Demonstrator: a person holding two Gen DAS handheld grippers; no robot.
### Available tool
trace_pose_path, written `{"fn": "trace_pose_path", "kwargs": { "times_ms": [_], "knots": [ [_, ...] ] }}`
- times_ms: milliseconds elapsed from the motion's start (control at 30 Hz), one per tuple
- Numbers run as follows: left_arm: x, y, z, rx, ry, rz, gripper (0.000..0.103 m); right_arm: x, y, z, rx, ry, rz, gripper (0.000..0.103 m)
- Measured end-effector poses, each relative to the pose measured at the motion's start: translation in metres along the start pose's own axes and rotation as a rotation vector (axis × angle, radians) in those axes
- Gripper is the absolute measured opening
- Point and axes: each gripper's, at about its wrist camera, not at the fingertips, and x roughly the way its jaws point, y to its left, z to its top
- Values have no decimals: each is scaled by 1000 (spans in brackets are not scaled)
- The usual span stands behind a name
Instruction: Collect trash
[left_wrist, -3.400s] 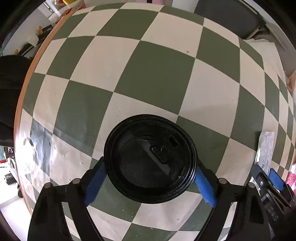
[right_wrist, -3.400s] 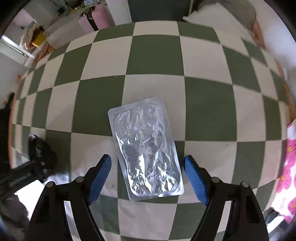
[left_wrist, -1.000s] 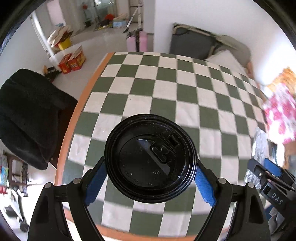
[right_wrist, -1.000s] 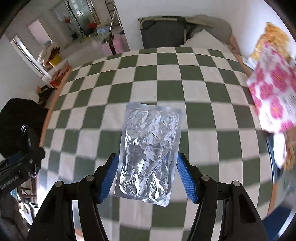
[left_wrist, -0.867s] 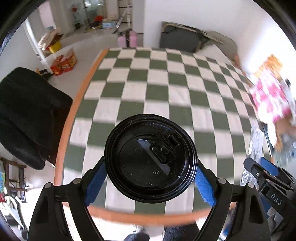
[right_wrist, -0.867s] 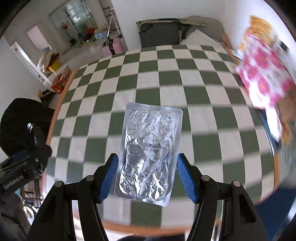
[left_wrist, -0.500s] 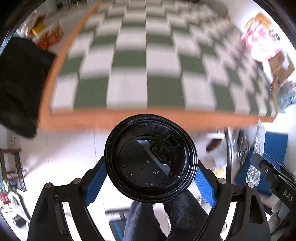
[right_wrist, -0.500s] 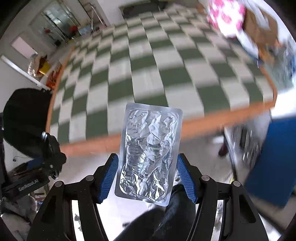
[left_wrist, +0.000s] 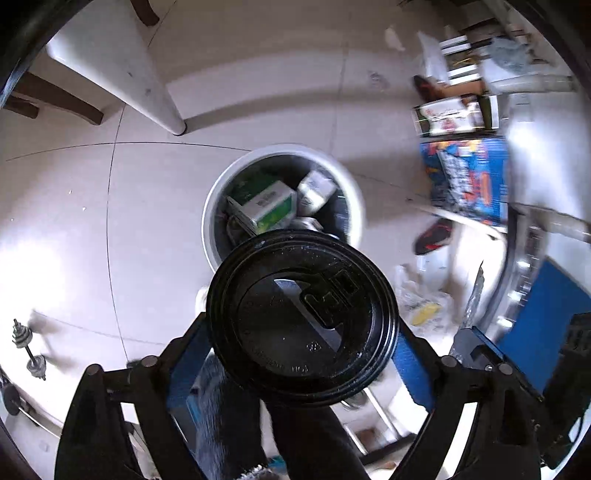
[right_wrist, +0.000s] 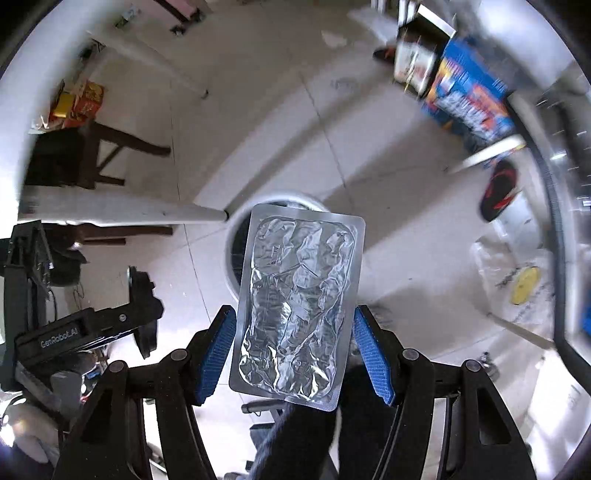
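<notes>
Nearest the left wrist camera, the left gripper (left_wrist: 302, 363) is clamping a black cup lid (left_wrist: 302, 316) between its blue pads (left_wrist: 410, 365), the jaws pressing on the lid's rim from both sides. Beyond the lid, a white trash bin (left_wrist: 214, 206) is standing on the tiled floor (left_wrist: 155, 206), already holding a green-and-white carton (left_wrist: 271, 208) and other scraps. Farther off, a white table leg (left_wrist: 147, 88) is reaching the floor. Closest to the right wrist camera, the right gripper (right_wrist: 293, 354) is squeezing a crinkled silver foil packet (right_wrist: 297, 302) by its long edges, with the bin's rim (right_wrist: 231, 251) showing just behind the packet. A blue box (right_wrist: 469, 88) is lying farther away.
</notes>
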Motion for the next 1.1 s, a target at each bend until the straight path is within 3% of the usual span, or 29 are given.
{"fn": "trace_pose_path", "kwargs": {
  "times_ms": [67,200,300,367,467,533,700,833,1100],
  "knots": [
    [24,7,8,-4,19,1,103,34,-7,7,-5,18,15,67],
    [54,21,18,-36,31,-12,103,104,-18,19,-29,83,45,68],
    [56,29,17,-56,19,6,103,141,-25,26,-25,131,88,70],
    [49,34,14,-57,4,28,103,152,-27,28,-31,136,105,97],
    [29,39,5,-54,-45,99,103,151,-27,30,-31,127,127,102],
    [15,41,-2,-48,-72,143,103,145,-24,30,-45,122,92,102],
    [-41,24,-34,-3,-155,280,103,95,4,22,-131,65,-81,102],
    [-100,0,-67,38,-186,302,103,32,24,10,-177,28,-158,102],
    [-242,-56,-143,127,-269,271,103,-152,62,-31,-222,-30,-138,102]
  ]
}}
